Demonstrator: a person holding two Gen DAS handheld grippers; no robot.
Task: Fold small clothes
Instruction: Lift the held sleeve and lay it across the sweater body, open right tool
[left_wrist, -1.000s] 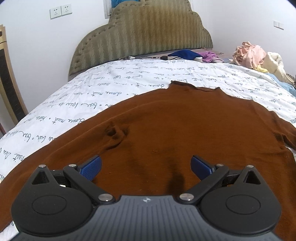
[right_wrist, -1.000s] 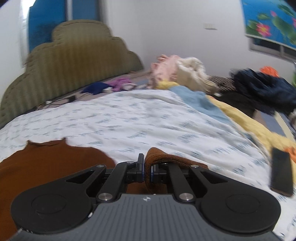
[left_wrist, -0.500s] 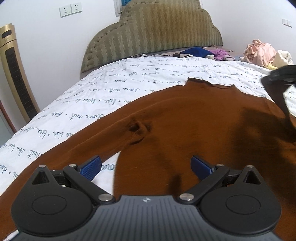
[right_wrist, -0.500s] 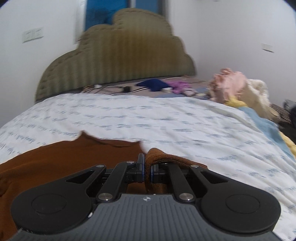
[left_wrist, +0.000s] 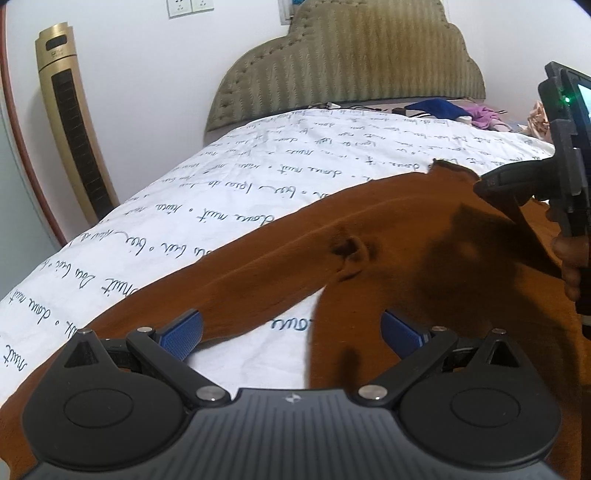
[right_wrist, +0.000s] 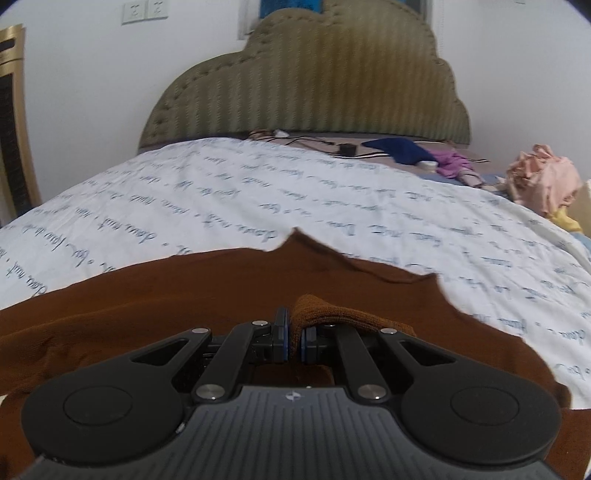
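A brown knit sweater (left_wrist: 388, 236) lies spread on the white bed cover; it also shows in the right wrist view (right_wrist: 184, 295). Its left sleeve (left_wrist: 221, 291) stretches toward the lower left. My left gripper (left_wrist: 291, 332) is open and empty, low over the gap between that sleeve and the body. My right gripper (right_wrist: 294, 334) is shut on a fold of the sweater's right sleeve (right_wrist: 343, 317) and holds it lifted over the sweater's body. In the left wrist view the right gripper (left_wrist: 517, 184) shows at the right edge with brown cloth hanging from it.
The white bed cover with blue script (left_wrist: 258, 177) reaches to an olive headboard (left_wrist: 351, 62). A gold tower fan (left_wrist: 70, 122) stands at the left. Blue and purple clothes (right_wrist: 424, 155) and a pink heap (right_wrist: 543, 181) lie at the far right.
My right gripper has carried the sleeve leftward over the sweater's body and now shows in the left wrist view. My left gripper has shifted left toward the left sleeve, still open.
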